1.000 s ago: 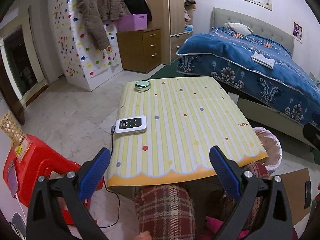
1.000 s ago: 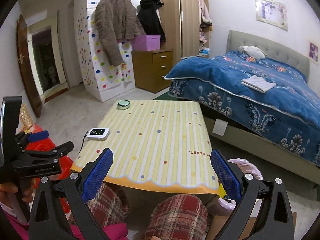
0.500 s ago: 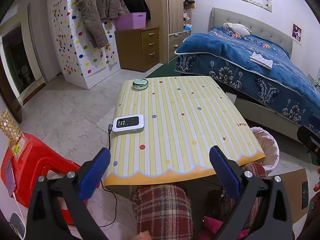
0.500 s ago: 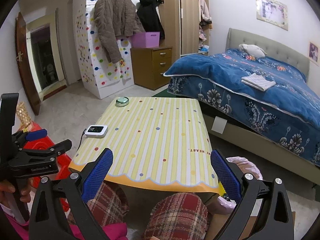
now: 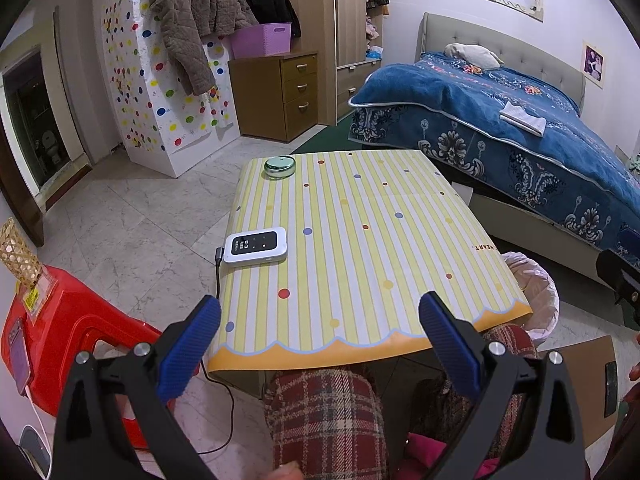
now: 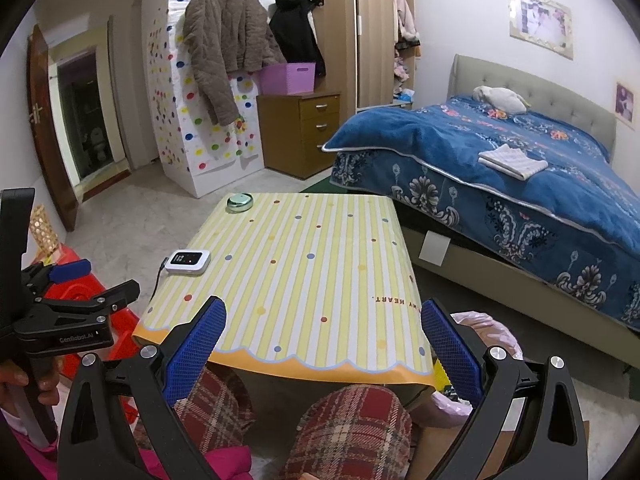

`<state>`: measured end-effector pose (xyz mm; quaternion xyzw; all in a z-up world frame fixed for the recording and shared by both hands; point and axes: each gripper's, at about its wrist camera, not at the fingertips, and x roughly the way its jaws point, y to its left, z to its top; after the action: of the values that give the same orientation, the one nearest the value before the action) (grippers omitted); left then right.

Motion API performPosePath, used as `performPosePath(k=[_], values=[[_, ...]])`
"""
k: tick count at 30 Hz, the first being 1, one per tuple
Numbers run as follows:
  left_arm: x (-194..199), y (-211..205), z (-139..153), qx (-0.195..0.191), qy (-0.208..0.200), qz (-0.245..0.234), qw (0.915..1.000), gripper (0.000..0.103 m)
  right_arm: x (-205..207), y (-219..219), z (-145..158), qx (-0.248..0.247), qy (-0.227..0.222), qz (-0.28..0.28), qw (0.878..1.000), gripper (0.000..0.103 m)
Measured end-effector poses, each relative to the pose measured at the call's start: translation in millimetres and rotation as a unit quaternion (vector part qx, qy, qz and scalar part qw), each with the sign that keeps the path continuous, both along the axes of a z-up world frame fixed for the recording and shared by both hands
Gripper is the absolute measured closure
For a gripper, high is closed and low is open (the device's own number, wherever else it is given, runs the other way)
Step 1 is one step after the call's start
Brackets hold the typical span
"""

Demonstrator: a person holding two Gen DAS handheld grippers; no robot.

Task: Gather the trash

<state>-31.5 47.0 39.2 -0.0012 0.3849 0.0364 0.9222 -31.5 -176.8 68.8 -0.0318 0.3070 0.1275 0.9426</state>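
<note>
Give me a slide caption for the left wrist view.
Open left gripper held before a striped table carrying a white device and green tin; no trash visible.

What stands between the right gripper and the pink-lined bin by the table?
Nothing visible. The pink-lined bin stands on the floor just right of the table, partly hidden behind the table's near corner. The right gripper is open and empty.

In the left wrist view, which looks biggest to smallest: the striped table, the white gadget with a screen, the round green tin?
1. Striped table
2. White gadget
3. Green tin, though it sits farther away, so this is unsure.
</note>
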Motion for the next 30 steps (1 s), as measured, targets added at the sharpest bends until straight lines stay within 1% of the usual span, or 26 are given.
performPosePath(k=[17, 30], values=[[0.1, -0.7, 0.6, 0.001, 0.0, 0.0, 1.0, 0.007, -0.2, -0.2, 0.5, -0.001, 0.001, -0.001, 1.0, 0.007], [1.3, -1.9, -5.6, 0.0, 0.004, -0.004, 1.0, 0.007, 1.6, -3.6, -3.6, -0.002, 0.008, -0.005, 1.0, 0.007]])
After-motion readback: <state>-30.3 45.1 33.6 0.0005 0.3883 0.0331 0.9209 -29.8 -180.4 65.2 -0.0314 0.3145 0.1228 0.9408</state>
